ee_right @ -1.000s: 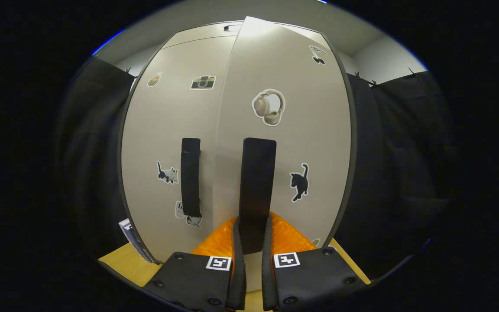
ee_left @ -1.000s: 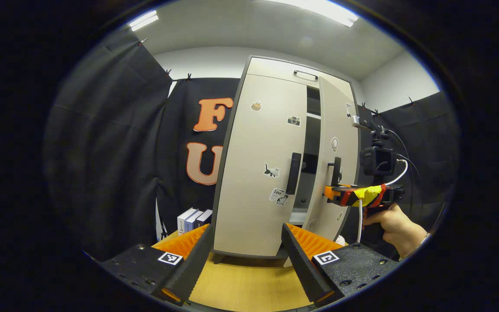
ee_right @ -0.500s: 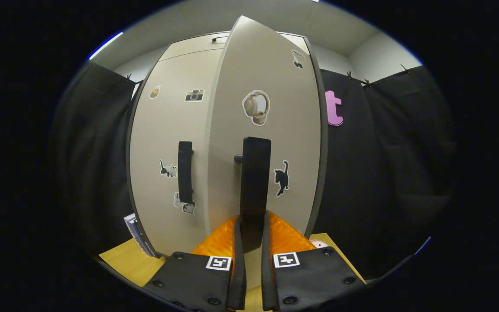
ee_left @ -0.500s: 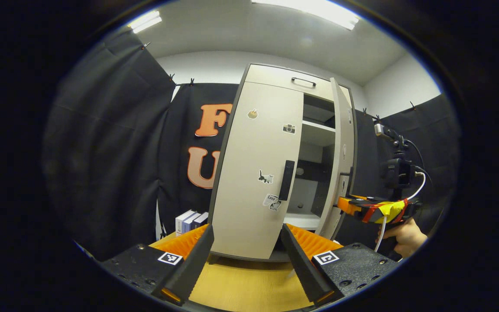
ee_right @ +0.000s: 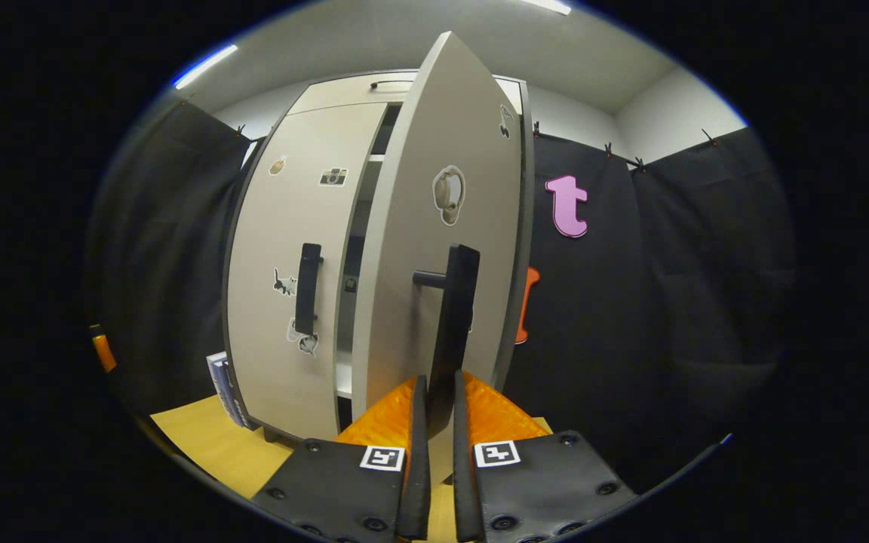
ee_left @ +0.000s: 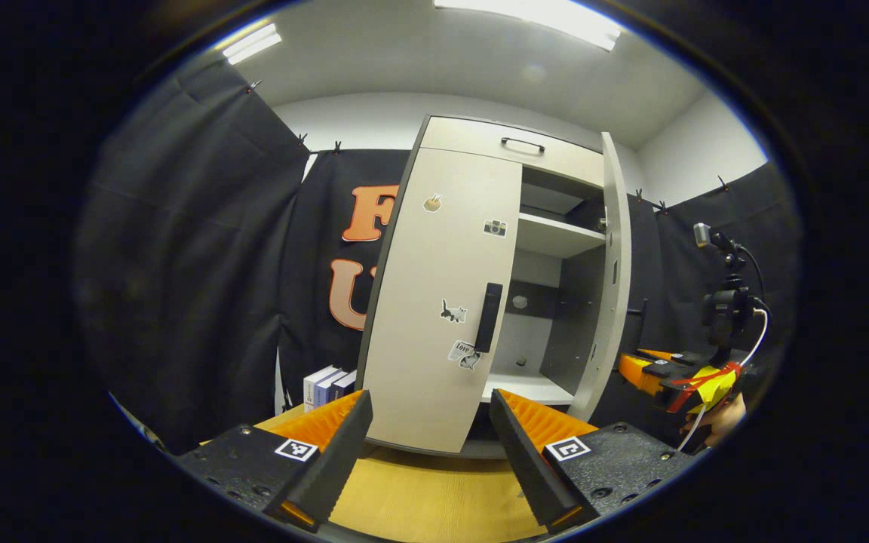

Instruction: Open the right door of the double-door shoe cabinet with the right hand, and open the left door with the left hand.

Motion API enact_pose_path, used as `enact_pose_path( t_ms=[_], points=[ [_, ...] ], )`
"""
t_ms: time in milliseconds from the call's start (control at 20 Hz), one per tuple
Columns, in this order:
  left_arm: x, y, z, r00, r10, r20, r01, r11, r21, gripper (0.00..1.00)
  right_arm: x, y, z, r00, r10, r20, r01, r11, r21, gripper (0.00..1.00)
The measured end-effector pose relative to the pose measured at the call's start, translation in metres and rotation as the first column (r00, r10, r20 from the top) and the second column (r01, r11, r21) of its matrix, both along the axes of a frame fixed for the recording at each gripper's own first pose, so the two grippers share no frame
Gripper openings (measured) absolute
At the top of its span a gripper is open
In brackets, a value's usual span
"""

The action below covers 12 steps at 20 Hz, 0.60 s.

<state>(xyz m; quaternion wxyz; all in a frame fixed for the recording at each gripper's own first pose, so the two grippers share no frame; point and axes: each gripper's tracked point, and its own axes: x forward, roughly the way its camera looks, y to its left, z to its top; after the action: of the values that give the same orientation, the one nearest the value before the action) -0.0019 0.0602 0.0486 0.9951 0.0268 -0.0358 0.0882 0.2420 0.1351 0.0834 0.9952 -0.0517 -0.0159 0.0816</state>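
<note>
The cabinet (ee_left: 472, 147) is pale beige with dark edging; its doors (ee_left: 438, 302) carry small stickers, among them a black cat (ee_left: 452, 311), a camera (ee_left: 494, 227) and cream headphones (ee_right: 448, 194). Both handles (ee_right: 455, 317) are black. The shelves (ee_left: 555, 235) are white. The table (ee_left: 427, 498) is yellow wood-grain. The boxes (ee_left: 327, 383) are white and blue.

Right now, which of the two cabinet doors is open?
The right door, with the headphone sticker, stands swung out; the right gripper is shut on its handle. The left door is shut.
</note>
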Motion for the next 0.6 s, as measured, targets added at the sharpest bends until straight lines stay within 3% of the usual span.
enact_pose_path(
  t_ms=[50,100,150,600],
  points=[
    [-0.002,-0.002,0.0,1.0,0.005,0.001,-0.005,1.0,0.004,0.94,-0.002,-0.003,-0.002,1.0,0.002,-0.004,-0.002,1.0,-0.001,0.26],
    [-0.001,-0.005,0.0,1.0,0.007,0.003,-0.007,1.0,0.004,0.94,-0.012,-0.008,0.001,1.0,0.007,-0.011,-0.006,1.0,0.031,0.2],
    [-0.002,-0.007,0.0,1.0,0.008,0.005,-0.008,1.0,0.0,0.94,-0.007,-0.007,-0.002,1.0,0.011,-0.014,-0.01,0.998,0.067,0.08],
    [0.004,-0.038,-0.002,1.0,-0.019,-0.003,0.019,1.0,0.023,0.94,-0.004,-0.036,-0.005,0.998,-0.056,-0.028,0.059,0.991,0.116,0.07]
  ],
)
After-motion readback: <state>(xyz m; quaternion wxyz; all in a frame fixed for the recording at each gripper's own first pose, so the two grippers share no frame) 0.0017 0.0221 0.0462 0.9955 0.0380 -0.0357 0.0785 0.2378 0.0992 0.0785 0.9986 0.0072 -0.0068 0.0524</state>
